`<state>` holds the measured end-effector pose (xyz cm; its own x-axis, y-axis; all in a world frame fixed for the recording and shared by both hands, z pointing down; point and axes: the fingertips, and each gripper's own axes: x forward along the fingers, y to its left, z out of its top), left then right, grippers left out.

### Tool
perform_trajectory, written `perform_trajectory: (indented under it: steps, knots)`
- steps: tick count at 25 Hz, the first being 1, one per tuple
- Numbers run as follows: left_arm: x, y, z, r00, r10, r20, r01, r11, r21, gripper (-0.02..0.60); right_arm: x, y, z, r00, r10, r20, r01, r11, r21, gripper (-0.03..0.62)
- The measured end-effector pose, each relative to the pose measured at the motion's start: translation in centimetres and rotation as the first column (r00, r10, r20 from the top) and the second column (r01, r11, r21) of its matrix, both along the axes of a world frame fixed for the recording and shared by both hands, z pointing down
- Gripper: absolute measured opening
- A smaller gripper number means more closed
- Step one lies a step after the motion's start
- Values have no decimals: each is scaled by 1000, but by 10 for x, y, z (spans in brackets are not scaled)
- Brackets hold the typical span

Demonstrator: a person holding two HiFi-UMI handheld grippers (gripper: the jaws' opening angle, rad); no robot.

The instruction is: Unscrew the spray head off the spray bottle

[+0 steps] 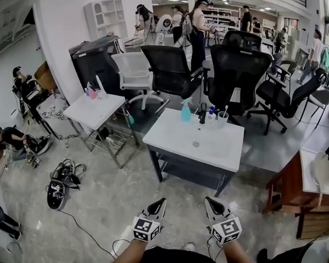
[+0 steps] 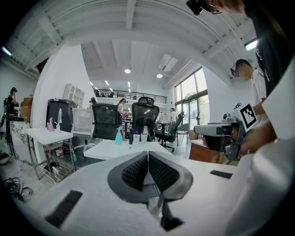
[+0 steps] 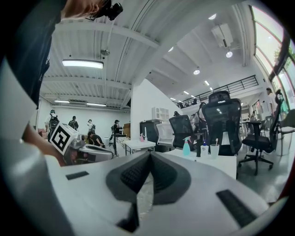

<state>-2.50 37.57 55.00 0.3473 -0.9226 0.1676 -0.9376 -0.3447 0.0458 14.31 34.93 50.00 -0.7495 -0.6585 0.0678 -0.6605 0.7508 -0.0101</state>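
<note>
A teal spray bottle (image 1: 185, 111) with a pale spray head stands upright at the far edge of a white table (image 1: 175, 146), seen too as the bottle (image 2: 119, 137) and the bottle (image 3: 186, 147) in the gripper views. Both grippers hover well short of the table, near the person's body. My left gripper (image 1: 161, 201) is shut with nothing between its pads (image 2: 138, 170). The right gripper (image 1: 207, 200) is likewise shut and empty, pads (image 3: 161, 173) pressed together.
Beside the bottle stand a dark bottle (image 1: 202, 113), a small blue-capped container (image 1: 211, 112) and a clear cup (image 1: 222, 119). Black office chairs (image 1: 239, 77) crowd behind the table. A second white table (image 1: 95, 111) sits left; a wooden cabinet (image 1: 297, 187) right. Shoes (image 1: 60, 184) and cables lie on the floor.
</note>
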Motion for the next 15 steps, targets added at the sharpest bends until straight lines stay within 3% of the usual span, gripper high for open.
perform_trajectory:
  steps: [8,15]
  knots:
    - [3,-19,17,1000,-7,2,7,999,-44,17,4,-26,17,1000,-14,-14,14,999,-37,6]
    - [-21,-81,20,1000,24,0,-24,999,-35,17,-17,-79,21,999,18,-42,-20,999,-44,6]
